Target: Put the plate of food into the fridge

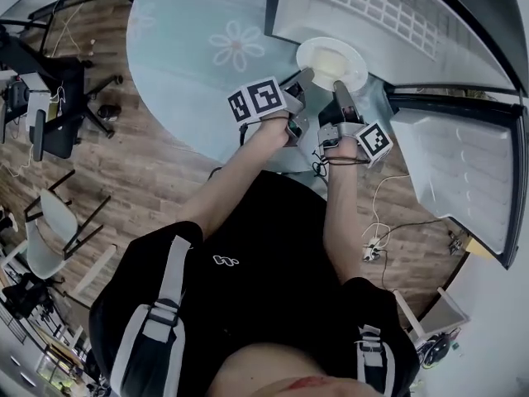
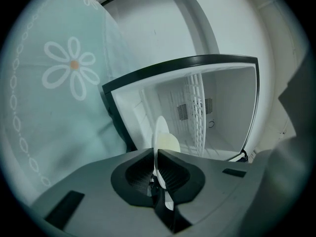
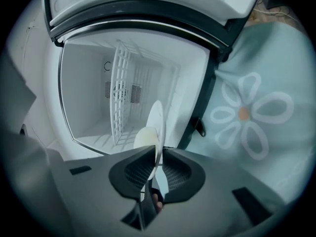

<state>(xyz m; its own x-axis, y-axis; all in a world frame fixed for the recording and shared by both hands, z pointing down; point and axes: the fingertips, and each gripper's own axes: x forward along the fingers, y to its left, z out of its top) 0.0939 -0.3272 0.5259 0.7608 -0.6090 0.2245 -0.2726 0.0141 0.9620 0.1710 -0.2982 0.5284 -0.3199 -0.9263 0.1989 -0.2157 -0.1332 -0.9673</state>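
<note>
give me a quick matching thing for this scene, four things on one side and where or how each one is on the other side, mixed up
Things:
1. plate
2. fridge
3. wire shelf
4. flower

Places or states:
A. printed on the pale blue surface
B. standing open
C. pinched at the rim by the left gripper and the right gripper
D. inside the fridge

Pairs: 1-C, 2-B, 3-D, 4-A
</note>
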